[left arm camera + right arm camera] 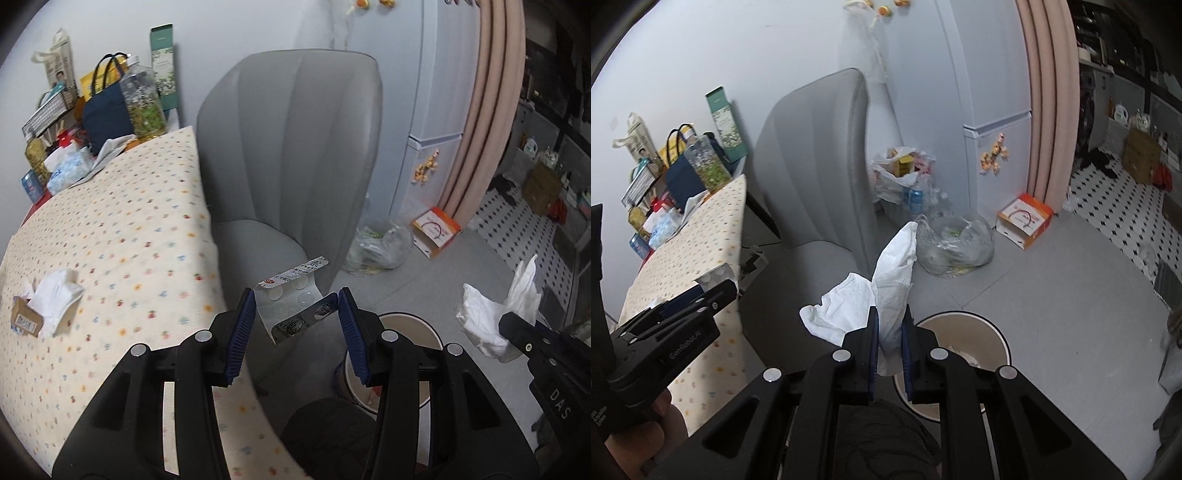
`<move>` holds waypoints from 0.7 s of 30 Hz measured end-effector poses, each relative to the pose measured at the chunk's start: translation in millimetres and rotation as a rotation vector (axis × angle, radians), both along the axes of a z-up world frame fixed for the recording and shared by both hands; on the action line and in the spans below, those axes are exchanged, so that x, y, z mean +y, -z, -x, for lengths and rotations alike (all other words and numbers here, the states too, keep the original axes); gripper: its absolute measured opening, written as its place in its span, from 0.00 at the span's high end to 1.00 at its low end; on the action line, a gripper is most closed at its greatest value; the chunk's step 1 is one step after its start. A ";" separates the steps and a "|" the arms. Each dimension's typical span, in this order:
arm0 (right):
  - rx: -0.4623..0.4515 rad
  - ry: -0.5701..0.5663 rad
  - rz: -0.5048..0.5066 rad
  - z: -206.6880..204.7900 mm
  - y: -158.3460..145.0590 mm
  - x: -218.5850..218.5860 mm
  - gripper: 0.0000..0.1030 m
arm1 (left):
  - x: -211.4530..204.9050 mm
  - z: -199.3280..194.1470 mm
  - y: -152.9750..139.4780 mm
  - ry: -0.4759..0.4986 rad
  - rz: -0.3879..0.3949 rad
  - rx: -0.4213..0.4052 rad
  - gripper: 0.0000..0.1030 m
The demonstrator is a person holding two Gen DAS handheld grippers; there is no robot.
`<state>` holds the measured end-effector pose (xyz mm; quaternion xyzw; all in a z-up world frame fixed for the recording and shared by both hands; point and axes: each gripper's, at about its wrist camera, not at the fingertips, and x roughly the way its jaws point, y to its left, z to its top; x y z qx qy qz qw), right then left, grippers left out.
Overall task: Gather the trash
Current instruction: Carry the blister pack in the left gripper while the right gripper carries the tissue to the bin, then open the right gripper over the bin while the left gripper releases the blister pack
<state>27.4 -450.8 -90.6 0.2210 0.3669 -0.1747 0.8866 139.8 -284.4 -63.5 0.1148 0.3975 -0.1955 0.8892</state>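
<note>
Left hand-held gripper (297, 306) carried an empty pill blister pack (295, 295), bent, wedged between its blue pads (246, 328); the jaws stood fairly wide, the pack touching both. It hung past the counter's (110, 229) edge, in front of the grey chair (288, 147).

Right hand-held gripper (889, 325) was clamped on a crumpled white tissue (882, 288), jaws nearly together, paper flaring up toward 12 o'clock. In the left wrist view the same tissue (491, 310) showed at 3 o'clock.

Round trash bin (964, 354), cream inside, stood on the floor just below and at 3 o'clock of the right gripper's tips; some paper lay inside it. In the left wrist view its rim (406, 317) sat just beyond that gripper's right pad.

On the dotted counter cloth, at 9 o'clock: another wadded tissue (55, 295) touching a small cardboard box (26, 321).

Clear plastic bag (955, 243) on the floor beyond the chair.
</note>
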 end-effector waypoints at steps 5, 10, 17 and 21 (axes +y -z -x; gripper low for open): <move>0.012 0.042 -0.029 -2.2 16.6 -24.9 0.88 | -18.1 -0.7 6.9 0.027 -0.021 0.007 0.55; 0.005 0.059 -0.057 -7.3 31.8 -41.5 0.55 | -28.8 -3.3 12.1 0.035 -0.042 0.011 0.55; 0.014 0.100 -0.065 6.2 37.2 -57.8 0.52 | -45.3 -0.4 19.8 0.055 -0.057 0.023 0.55; 0.013 0.136 -0.078 22.4 36.9 -70.8 0.52 | -64.5 4.3 26.4 0.095 -0.066 0.038 0.55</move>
